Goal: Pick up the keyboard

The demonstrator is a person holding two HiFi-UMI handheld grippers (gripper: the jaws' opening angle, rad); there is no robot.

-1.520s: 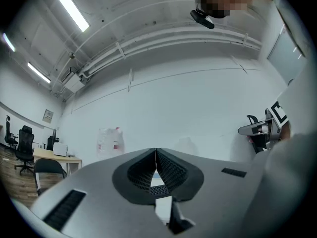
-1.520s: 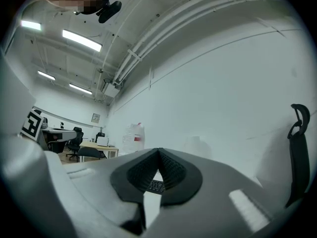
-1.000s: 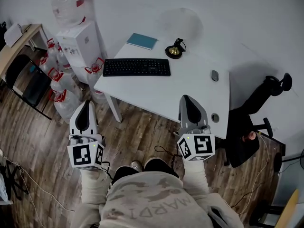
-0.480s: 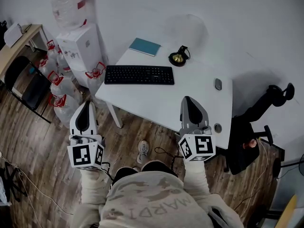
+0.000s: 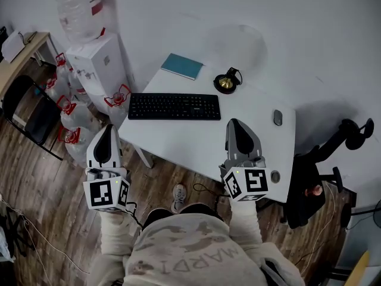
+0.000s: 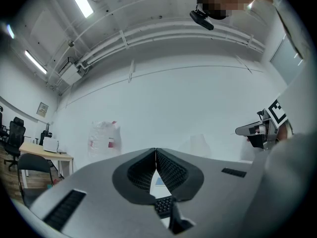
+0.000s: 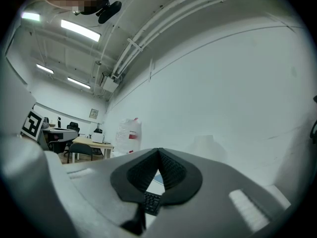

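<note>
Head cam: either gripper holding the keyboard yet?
No, the keyboard lies flat on the white table, clear of the left gripper and right gripper, both shut on nothing.

Black keyboard (image 5: 174, 106) on a white surface (image 5: 202, 142), teal notebook (image 5: 183, 66) up top. My left gripper (image 5: 108, 128) and right gripper (image 5: 234, 124) are grey, with black-and-white square markers. The floor (image 5: 53, 183) is brown wood grain.

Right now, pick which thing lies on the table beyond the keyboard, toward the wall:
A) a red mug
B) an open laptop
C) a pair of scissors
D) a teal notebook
D: in the head view a teal notebook lies flat on the white table, beyond the black keyboard and apart from it.
</note>
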